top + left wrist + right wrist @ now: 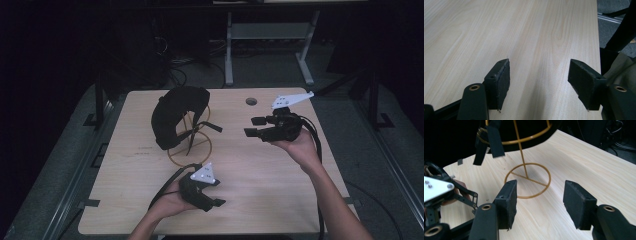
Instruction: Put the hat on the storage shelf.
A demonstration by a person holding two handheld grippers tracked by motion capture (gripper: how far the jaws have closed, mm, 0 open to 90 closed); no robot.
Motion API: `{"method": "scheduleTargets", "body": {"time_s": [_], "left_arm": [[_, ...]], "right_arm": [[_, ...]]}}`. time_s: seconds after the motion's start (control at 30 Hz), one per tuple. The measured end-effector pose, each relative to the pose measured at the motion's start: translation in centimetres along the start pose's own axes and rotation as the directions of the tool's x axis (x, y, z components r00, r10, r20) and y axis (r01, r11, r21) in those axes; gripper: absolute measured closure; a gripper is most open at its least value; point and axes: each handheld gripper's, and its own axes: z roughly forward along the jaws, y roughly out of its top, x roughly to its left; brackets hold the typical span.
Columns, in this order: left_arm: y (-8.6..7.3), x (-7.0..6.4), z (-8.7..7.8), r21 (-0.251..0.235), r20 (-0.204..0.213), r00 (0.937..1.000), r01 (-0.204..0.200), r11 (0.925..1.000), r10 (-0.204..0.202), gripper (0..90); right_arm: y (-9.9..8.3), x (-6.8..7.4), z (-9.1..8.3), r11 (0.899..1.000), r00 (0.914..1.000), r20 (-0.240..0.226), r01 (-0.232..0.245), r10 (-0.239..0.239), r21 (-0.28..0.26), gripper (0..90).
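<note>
A pale wooden table [260, 170] with visible grain stands in a dim room, its far edge carrying a small round hole [251, 101]. Beyond it the floor is dark grey, with the white legs of another desk [229, 55] and loose cables [175, 65] in shadow. Left of the table's middle, a gold wire stand [190, 145] with a ring base holds up a black cap [176, 114] whose straps [491, 141] hang down. The left gripper [212, 197] sits low near the front edge, held in the person's left hand [167, 202]; its jaws stand spread apart with nothing between them, bare wood showing through the gap. The right gripper [255, 126] hovers to the right of the stand, pointing toward it, cradled in the right hand [300, 147]; its jaws are likewise parted and empty, framing the stand's ring base in the right gripper view.
</note>
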Motion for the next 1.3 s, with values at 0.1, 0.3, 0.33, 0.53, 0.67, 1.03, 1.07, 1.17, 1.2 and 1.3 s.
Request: {"method": "scheduleTargets", "body": {"time_s": [0.1, 0.3, 0.33, 0.53, 0.67, 1.03, 1.07, 1.17, 1.2, 1.3], "left_arm": [[0.0, 0.0, 0.0, 0.0, -0.003, 1.0, 0.0, 1.0, 0.0, 33.7], [0.0, 0.0, 0.2, 0.0, -0.005, 1.0, 0.007, 1.0, -0.007, 33.1], [0.0, 0.0, 0.2, 0.0, -0.006, 1.0, 0.008, 1.0, -0.008, 33.0], [-0.1, 0.0, 0.3, 0.001, -0.008, 0.9999, 0.006, 1.0, -0.006, 32.8], [-0.1, 0.0, 0.4, -0.001, -0.008, 0.9999, 0.015, 0.9999, -0.015, 32.8], [-0.2, 0.1, 0.5, 0.004, -0.013, 0.9999, 0.012, 0.9999, -0.012, 32.0], [-0.2, 0.1, 0.5, 0.004, -0.013, 0.9999, 0.012, 0.9999, -0.012, 32.0], [-0.2, 0.1, 0.5, 0.003, -0.014, 0.9997, 0.018, 0.9998, -0.018, 31.9], [-0.2, 0.1, 0.5, 0.003, -0.014, 0.9997, 0.018, 0.9998, -0.018, 31.9], [-0.2, 0.1, 0.5, 0.003, -0.016, 0.9997, 0.019, 0.9998, -0.019, 31.8]], "right_arm": [[-0.8, -0.3, -0.6, 1.0, 0.9999, 0.008, -0.015, 0.015, -0.003, 43.0], [-2.4, -0.7, -1.4, 0.999, 0.9991, 0.024, -0.036, 0.036, -0.003, 41.0], [-2.7, -0.8, -1.5, 0.999, 0.9988, 0.025, -0.041, 0.041, -0.001, 40.5], [-4.5, -1.3, -2.3, 0.998, 0.9969, 0.04, -0.069, 0.069, 0.004, 39.4], [-5.7, -1.6, -2.8, 0.996, 0.9947, 0.048, -0.092, 0.091, 0.008, 38.0], [-8.6, -2.1, -3.8, 0.991, 0.9889, 0.063, -0.135, 0.134, 0.009, 36.2], [-8.8, -2.1, -3.8, 0.99, 0.9884, 0.065, -0.138, 0.137, 0.012, 36.2], [-9.4, -2.2, -4.0, 0.989, 0.9873, 0.07, -0.144, 0.142, 0.018, 36.1], [-9.4, -2.2, -4.0, 0.989, 0.9873, 0.07, -0.144, 0.142, 0.018, 36.1], [-9.9, -2.2, -4.3, 0.989, 0.9864, 0.073, -0.149, 0.147, 0.014, 36.0]]}}
